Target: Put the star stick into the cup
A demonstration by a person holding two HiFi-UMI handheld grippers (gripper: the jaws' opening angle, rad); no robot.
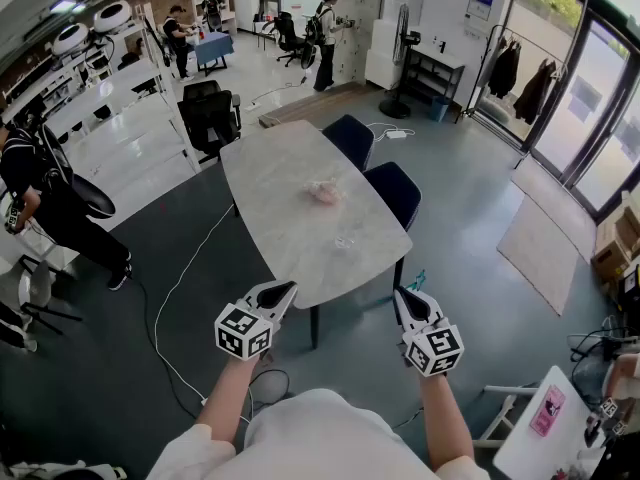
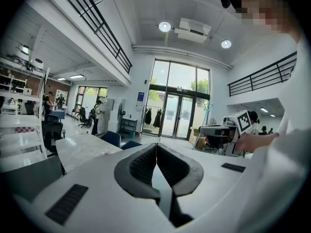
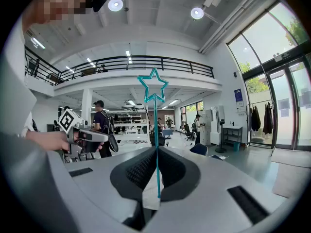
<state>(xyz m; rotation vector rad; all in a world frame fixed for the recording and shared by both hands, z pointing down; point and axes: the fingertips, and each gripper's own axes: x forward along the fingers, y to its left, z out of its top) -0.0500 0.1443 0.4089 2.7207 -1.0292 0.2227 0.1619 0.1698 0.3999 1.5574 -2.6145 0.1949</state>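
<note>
"Right gripper (image 3: 156, 149): what has it got?"

"Its jaws are pinched together on the star stick (image 3: 155, 125), which stands upright with the star on top. Only that gripper's own view shows this plainly. In the head view the stick is a mere teal speck."

"And the left gripper (image 2: 156, 147)?"

"Jaws closed together, nothing between them."

"The arms?"

"Both forearms reach forward, grippers side by side, off the near end of the table (image 1: 290, 168)."

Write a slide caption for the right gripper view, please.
The right gripper, shut on a teal star stick standing upright, with the left gripper alongside in a bright hall.
</note>
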